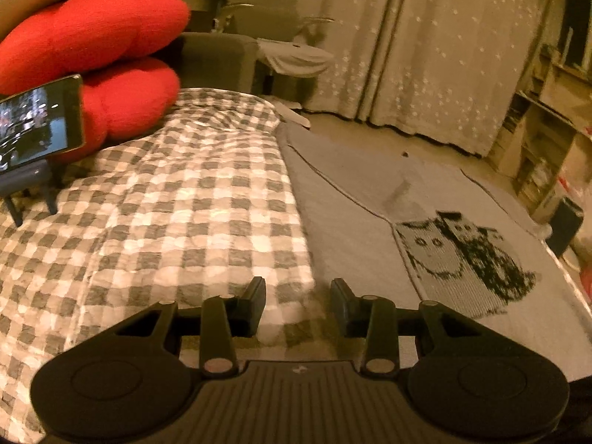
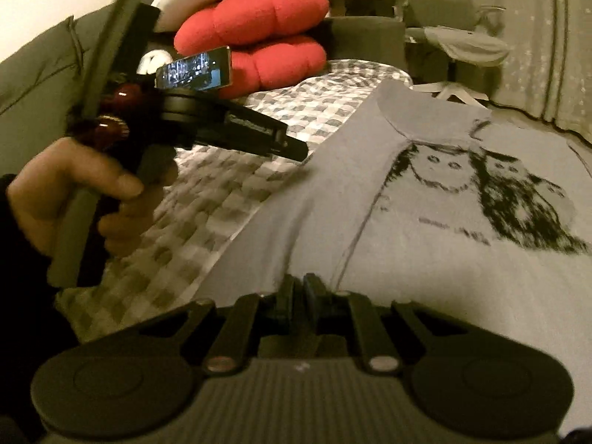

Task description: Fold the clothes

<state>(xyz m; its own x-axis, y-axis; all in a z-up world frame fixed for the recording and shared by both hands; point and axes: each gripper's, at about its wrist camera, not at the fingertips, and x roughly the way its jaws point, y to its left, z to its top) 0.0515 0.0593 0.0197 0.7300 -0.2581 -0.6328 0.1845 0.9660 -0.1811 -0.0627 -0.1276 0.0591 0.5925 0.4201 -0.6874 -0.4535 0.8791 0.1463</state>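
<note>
Open L gripper point(image 1: 298, 296) over checked blanket point(image 1: 166, 214) beside grey sweater point(image 1: 351, 229).

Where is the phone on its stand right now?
In the left wrist view, the phone stands at far left on the checked blanket, right in front of the red cushion.

No text, brand or number can be read in either view. The grey shirt point(image 2: 425, 192) carries a dark print point(image 2: 492, 192) of 2 owl-like figures with a smudged line beneath that is too blurred to make out. The phone point(image 1: 37, 122) screen shows a lit picture, nothing legible.
</note>
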